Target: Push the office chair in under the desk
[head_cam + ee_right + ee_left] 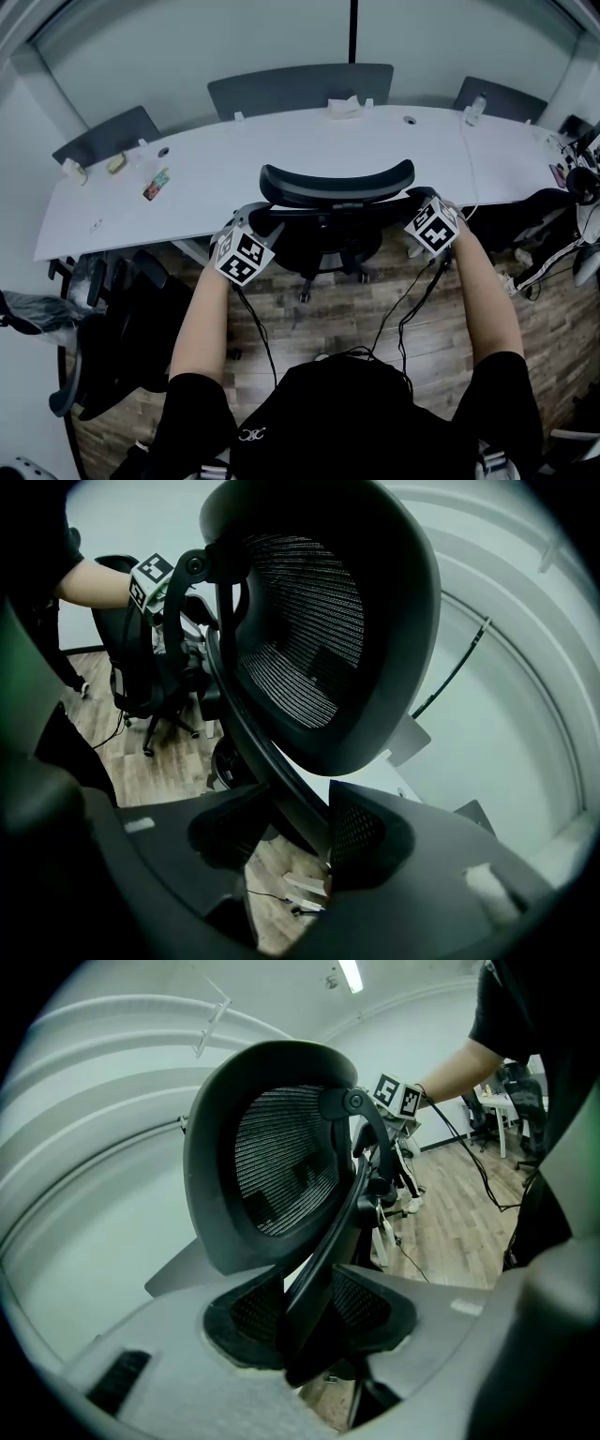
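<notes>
In the head view the black office chair (pixel 336 184) stands at the near edge of the long white desk (pixel 281 141); its headrest overlaps the desk's rim and its base shows on the wood floor below. My left gripper (pixel 257 223) grips the left side of the chair's back frame, my right gripper (pixel 414 201) the right side. In the left gripper view the mesh headrest (pixel 272 1166) rises ahead, and the dark frame bar (pixel 323 1241) runs down between the pads of the left gripper (pixel 309 1321). The right gripper view shows the same chair (pixel 319 639), with the right gripper (pixel 291 832) clamped on the bar.
Grey chairs (pixel 300 89) line the desk's far side. A black chair (pixel 122 328) stands close on my left, and more chairs and white gear (pixel 562 244) crowd the right. Small items (pixel 157 184), a tissue pack (pixel 344 105) and a bottle (pixel 475 108) lie on the desk. Cables (pixel 403 309) trail from the grippers.
</notes>
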A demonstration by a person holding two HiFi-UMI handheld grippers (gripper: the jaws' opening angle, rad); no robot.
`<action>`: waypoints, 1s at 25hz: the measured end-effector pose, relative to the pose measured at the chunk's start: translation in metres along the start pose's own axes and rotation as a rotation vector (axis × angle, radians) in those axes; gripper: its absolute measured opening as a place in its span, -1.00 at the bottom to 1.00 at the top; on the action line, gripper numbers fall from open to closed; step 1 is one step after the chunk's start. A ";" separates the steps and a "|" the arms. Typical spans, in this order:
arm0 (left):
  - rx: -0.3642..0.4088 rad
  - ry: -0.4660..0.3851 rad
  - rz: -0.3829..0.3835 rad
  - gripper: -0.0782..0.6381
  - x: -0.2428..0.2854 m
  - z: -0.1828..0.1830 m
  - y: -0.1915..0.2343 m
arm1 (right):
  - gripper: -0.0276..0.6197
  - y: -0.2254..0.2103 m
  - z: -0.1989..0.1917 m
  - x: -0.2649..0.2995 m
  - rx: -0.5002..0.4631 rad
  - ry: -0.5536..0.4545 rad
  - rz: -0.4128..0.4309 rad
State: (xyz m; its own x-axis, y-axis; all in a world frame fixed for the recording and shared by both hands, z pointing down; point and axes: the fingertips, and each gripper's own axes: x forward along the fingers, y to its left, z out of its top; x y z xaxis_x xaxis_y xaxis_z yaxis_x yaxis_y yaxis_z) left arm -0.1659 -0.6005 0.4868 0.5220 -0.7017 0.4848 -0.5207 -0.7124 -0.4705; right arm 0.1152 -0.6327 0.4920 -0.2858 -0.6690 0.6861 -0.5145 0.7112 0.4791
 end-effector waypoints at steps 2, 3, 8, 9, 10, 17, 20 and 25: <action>0.002 -0.001 -0.001 -0.33 0.002 0.002 0.001 | -0.31 -0.004 -0.001 0.002 0.000 0.008 0.002; 0.000 0.000 -0.002 -0.33 0.002 0.002 0.002 | -0.31 -0.006 0.000 0.002 -0.004 0.010 0.007; -0.003 -0.012 0.010 -0.33 0.003 0.003 0.002 | -0.31 -0.006 0.000 0.003 -0.017 0.002 0.022; -0.005 -0.010 0.011 -0.33 0.003 0.002 0.002 | -0.31 -0.006 0.001 0.004 -0.017 -0.002 0.020; -0.008 -0.007 0.012 -0.33 0.003 0.002 0.002 | -0.31 -0.006 0.001 0.004 -0.019 -0.005 0.019; -0.023 0.015 0.009 -0.33 0.004 0.002 0.001 | -0.31 -0.006 0.000 0.004 -0.043 -0.009 0.046; -0.026 0.023 0.011 -0.33 0.005 0.003 0.001 | -0.31 -0.007 0.000 0.004 -0.051 -0.012 0.053; -0.030 0.019 0.032 -0.31 0.005 0.002 0.001 | -0.31 -0.006 0.000 0.005 -0.049 -0.016 0.049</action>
State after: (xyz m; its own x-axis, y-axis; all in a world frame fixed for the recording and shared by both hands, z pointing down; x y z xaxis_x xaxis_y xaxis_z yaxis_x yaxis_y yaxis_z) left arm -0.1626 -0.6045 0.4877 0.4918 -0.7237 0.4841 -0.5568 -0.6889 -0.4642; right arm 0.1169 -0.6402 0.4924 -0.3230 -0.6359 0.7009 -0.4595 0.7528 0.4713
